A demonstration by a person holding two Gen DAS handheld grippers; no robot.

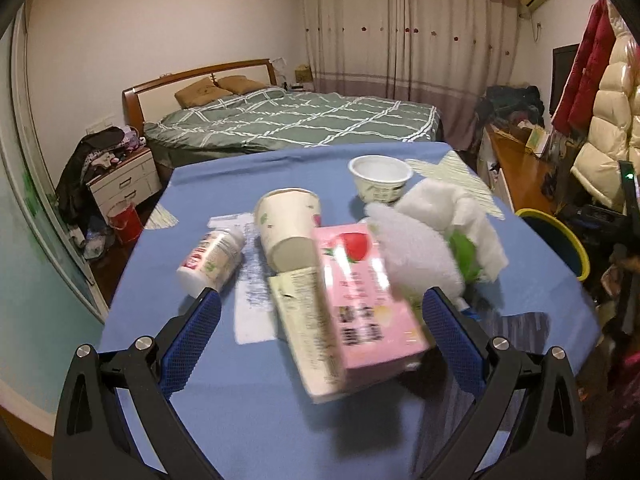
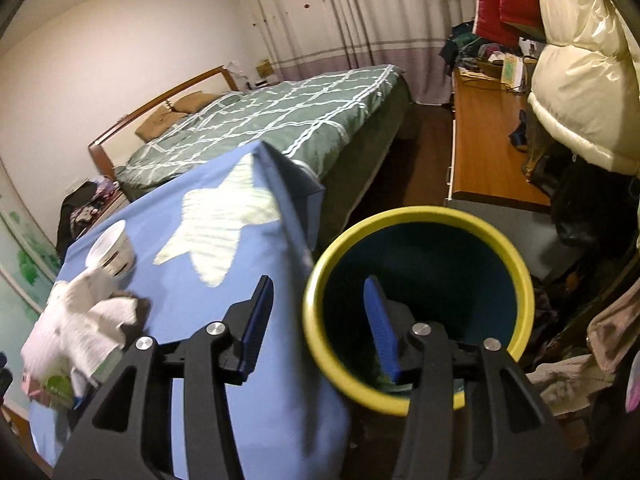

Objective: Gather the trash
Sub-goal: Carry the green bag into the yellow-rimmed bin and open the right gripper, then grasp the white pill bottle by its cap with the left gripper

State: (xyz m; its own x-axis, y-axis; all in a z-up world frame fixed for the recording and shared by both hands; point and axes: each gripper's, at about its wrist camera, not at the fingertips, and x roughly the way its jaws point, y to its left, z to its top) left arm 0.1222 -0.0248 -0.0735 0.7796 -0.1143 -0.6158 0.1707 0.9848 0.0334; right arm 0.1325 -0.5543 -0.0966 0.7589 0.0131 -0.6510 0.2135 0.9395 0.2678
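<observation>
Our left tongs [image 1: 320, 312] stand wide open over the blue-clothed worktop [image 1: 248, 412], their blue pads on either side of a pink strawberry-printed carton [image 1: 360, 304] without touching it. The carton lies tilted among the trash: behind it a cream paper cup [image 1: 286, 226] on its side, to the left a small white plastic bottle [image 1: 212, 258] lying down, to the right crumpled white tissue [image 1: 432, 236] over something green, and farther back a white round tub [image 1: 380, 178] standing upright. Our right tongs [image 2: 320, 324] are open and empty, poised above the yellow-rimmed dark round bin [image 2: 516, 256] that stands just beside the worktop's edge.
</observation>
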